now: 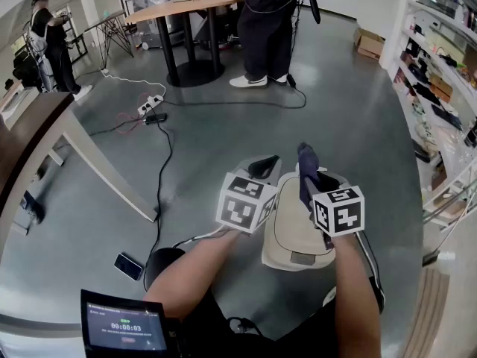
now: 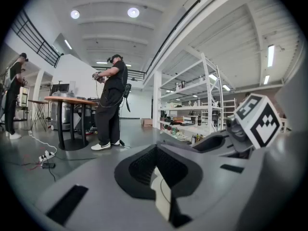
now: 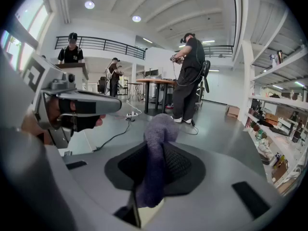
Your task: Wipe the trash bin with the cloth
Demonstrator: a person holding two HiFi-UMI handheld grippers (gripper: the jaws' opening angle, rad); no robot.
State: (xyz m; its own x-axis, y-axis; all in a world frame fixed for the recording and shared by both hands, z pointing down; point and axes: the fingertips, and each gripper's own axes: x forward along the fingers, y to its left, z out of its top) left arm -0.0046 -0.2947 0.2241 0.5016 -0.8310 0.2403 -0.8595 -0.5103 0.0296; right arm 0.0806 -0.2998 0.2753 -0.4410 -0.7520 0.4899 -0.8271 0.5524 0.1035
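the purple cloth (image 3: 155, 148) is pinched between the jaws of the right gripper (image 3: 153, 174), with its end sticking out past them. the left gripper (image 2: 156, 170) is held with its jaws pressed together, nothing caught between them. both are held just above the beige trash bin (image 1: 294, 237), which stands on the grey floor (image 1: 223, 133).

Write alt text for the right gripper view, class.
The right gripper pinches a purple cloth, which sticks up between its dark fingers. Beyond, a person in black stands by a table on a grey floor.
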